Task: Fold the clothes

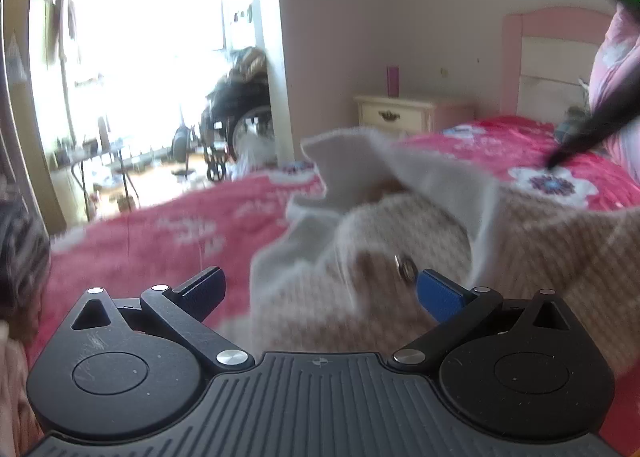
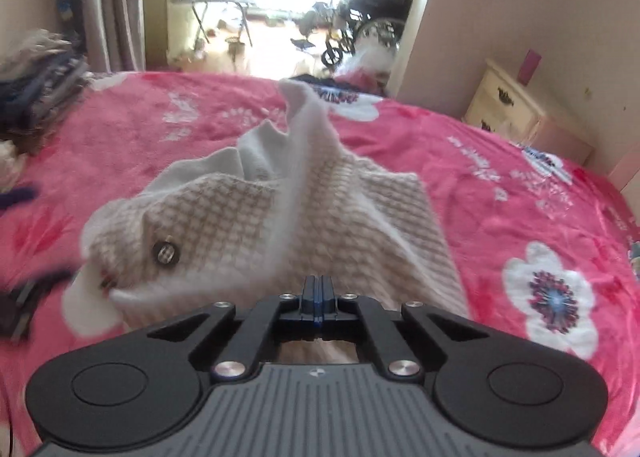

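— Cardigan (image 2: 256, 213), beige waffle knit with a cream edge and a metal button (image 2: 165, 252): where do we have it?

— Bunched in the middle of the bed, on the pink flowered blanket (image 2: 500, 161). Part of it is lifted off the blanket and one cream flap stands up in a peak. It is rumpled, with no flat fold that we can see.

— And our grips?

— Our right hand-held gripper (image 2: 318, 297) has its fingers pressed together, and the knit runs right up to them and under them, so we judge it is pinching the near edge of the cardigan. Our left hand-held gripper (image 1: 320, 289) is spread wide, its blue pads either side of the cloth by the button, clamping nothing.

— So which step do we judge this to be?

— Handling the garment between holds: one side gripped, the other free. Whether we are spreading it flat or bringing an edge over, these blurred views do not settle.

— What does the next move call for?

— A second hold. The left needs a single layer of the cream edge near the button, not a thick wad, and the button must stay out from between the pads. There is a pile of other clothes (image 2: 40, 77) at the far left of the bed, well apart from the cardigan.
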Demonstrator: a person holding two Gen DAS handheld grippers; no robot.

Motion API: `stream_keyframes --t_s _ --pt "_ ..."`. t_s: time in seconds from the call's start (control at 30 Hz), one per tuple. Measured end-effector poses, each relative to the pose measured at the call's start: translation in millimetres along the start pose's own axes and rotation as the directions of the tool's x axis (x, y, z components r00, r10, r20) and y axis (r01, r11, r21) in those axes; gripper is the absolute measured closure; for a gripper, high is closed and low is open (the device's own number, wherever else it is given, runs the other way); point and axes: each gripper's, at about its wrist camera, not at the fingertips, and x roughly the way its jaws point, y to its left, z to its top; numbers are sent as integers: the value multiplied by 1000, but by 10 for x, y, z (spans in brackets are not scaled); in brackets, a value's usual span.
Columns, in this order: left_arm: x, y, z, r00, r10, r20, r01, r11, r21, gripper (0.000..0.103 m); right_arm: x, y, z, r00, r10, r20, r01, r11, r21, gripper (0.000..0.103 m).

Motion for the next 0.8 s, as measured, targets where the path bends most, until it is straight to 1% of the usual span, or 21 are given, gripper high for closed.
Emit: stream_keyframes --t_s 0.1,0.17,0.2,0.27,0.3,0.33,0.37,0.4,0.43,0.5,0.57,0.6,0.67,0.7,0.73,0.77,0.8 --pt "109 -74 106 999 4 45 -8 997 80 0 -284 -122 -168 1000 -13 29 14 1000 -16 103" --pt "190 -139 148 999 -4 53 -3 992 123 0 -312 -162 -187 999 9 47 -9 1000 8 103" --pt "243 -167 148 999 -19 34 14 993 121 0 -325 -182 -196 998 20 57 -21 1000 19 102" --pt "355 -224 110 998 -60 -28 62 994 87 0 -318 -219 -180 996 46 74 -50 997 50 98" --pt "401 -261 73 995 -78 -56 82 994 67 0 -242 -230 -99 994 69 79 -75 994 82 85" --pt "420 -304 34 993 -91 -72 95 994 57 0 -166 -241 -17 992 92 85 -101 988 114 69" --pt "420 -352 -6 992 -100 -80 105 993 53 0 -79 -239 71 989 115 92 -127 982 139 63" --pt "420 -400 -47 990 -110 -87 115 992 48 0 26 -214 171 985 138 101 -153 976 155 60" --pt "413 -439 -75 989 -118 -91 122 991 46 0 138 -178 268 983 156 101 -171 971 166 60" --pt "392 -506 -113 988 -129 -91 133 990 46 0 385 -68 451 982 173 73 -183 969 168 60" --pt "377 -566 -129 988 -130 -86 134 989 54 0 627 39 589 981 190 38 -194 966 170 46" --pt "365 -592 -135 988 -128 -81 133 989 59 0 751 87 639 982 190 13 -189 967 168 41" --pt "309 -596 -140 991 -120 -65 125 990 66 0 1008 162 695 987 153 -57 -143 978 149 43" --pt "273 -572 -136 992 -112 -54 115 991 67 0 1103 166 679 988 127 -92 -114 984 138 56" --pt "234 -533 -129 994 -100 -43 103 993 65 0 1151 148 643 989 105 -109 -90 987 132 75" --pt "195 -495 -122 996 -88 -31 90 994 63 0 1170 122 607 989 88 -121 -72 989 128 88" --pt "157 -456 -115 997 -77 -20 78 995 62 0 1119 86 566 990 77 -117 -63 990 124 97"
